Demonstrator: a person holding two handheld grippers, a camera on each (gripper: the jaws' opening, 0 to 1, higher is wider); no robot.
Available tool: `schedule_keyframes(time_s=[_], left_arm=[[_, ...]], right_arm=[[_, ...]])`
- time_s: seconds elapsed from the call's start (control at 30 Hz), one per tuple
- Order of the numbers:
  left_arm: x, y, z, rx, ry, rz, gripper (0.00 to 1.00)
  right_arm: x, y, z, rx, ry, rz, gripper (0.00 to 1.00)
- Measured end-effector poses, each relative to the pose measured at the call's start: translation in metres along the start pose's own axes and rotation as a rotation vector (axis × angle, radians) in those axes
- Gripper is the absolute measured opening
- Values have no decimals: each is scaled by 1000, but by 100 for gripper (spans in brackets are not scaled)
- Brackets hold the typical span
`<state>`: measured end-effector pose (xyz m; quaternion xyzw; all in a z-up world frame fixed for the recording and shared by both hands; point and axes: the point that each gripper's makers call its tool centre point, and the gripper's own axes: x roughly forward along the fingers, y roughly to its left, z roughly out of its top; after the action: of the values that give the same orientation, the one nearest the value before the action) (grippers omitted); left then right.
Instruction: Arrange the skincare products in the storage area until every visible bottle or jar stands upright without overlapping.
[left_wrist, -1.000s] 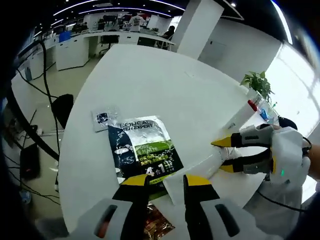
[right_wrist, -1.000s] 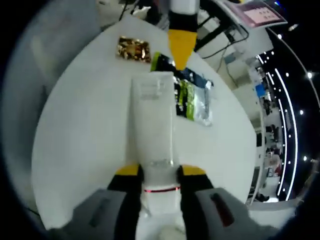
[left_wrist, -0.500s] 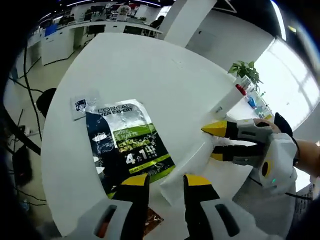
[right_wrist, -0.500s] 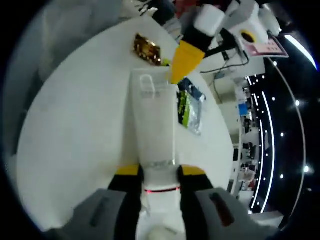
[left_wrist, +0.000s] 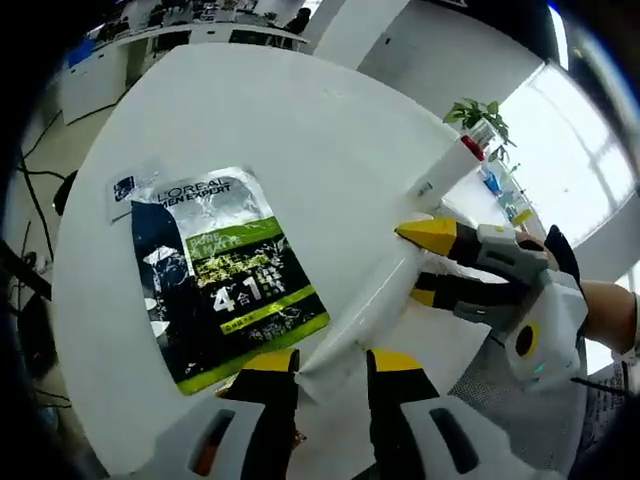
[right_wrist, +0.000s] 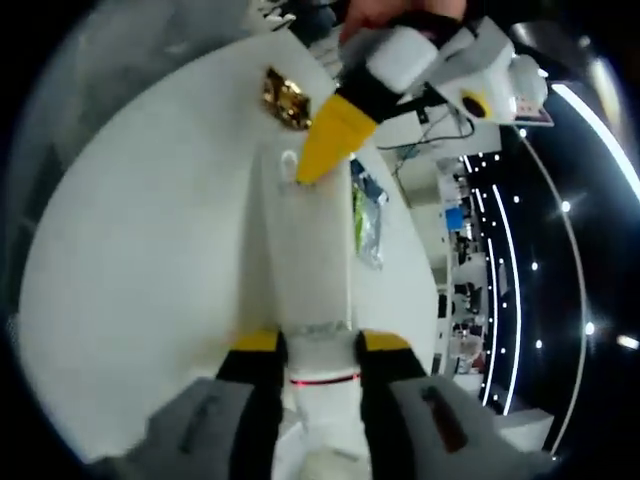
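Observation:
A white tube (right_wrist: 305, 250) lies low over the white table (right_wrist: 130, 230), and my right gripper (right_wrist: 320, 340) is shut on it near its cap end. In the left gripper view the same tube (left_wrist: 370, 310) runs from the right gripper (left_wrist: 420, 265) down to my left gripper (left_wrist: 330, 362). The left gripper is open, with the tube's flat crimped end between its yellow tips. One yellow tip of the left gripper (right_wrist: 325, 145) rests over that far end of the tube. A second white tube with a red cap (left_wrist: 445, 175) lies beyond, near the table's edge.
A large L'Oreal Men Expert sachet (left_wrist: 220, 275) lies flat left of the tube, with a small sachet (left_wrist: 130, 185) at its top corner. A gold sachet (right_wrist: 285, 100) sits near the far edge. A potted plant (left_wrist: 475, 115) stands beyond the table.
The left gripper has closed in on the tube, so its flat end now sits between the left tips. The right gripper keeps its hold on the tube.

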<state>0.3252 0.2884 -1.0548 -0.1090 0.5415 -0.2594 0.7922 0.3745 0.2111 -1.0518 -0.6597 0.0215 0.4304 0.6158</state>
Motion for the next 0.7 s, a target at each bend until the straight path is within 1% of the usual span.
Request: schedule_keyframes(time_s=[0.07, 0.2, 0.3, 0.33, 0.37, 0.43, 0.5, 0.53, 0.63, 0.7], left_arm=[[0, 0, 1, 15, -7, 5, 27], [1, 0, 1, 0, -1, -1, 25], [-2, -3, 0, -50, 16, -20, 21], [-4, -4, 1, -58, 15, -30, 20], [-7, -7, 5, -81, 2, -52, 19], [-12, -13, 10, -104, -18, -87, 16], [-15, -16, 13, -105, -32, -105, 14], [-16, -19, 13, -107, -33, -112, 13], [-18, -27, 16, -95, -53, -131, 11], [-17, -28, 16, -73, -55, -124, 11]], right_arm=[[0, 0, 0, 6, 5, -8, 26], [-1, 0, -1, 21, 5, -21, 26], [-1, -1, -1, 46, 11, -29, 26], [-1, -1, -2, 64, 13, -32, 26], [-1, -2, -3, 104, 15, -37, 26], [-1, -3, -6, 182, 9, -39, 26], [0, -5, -8, 193, 12, -38, 26], [0, -5, -10, 222, 12, -35, 26], [2, -8, -13, 262, 14, -33, 26], [3, -7, -13, 261, 18, -31, 27]])
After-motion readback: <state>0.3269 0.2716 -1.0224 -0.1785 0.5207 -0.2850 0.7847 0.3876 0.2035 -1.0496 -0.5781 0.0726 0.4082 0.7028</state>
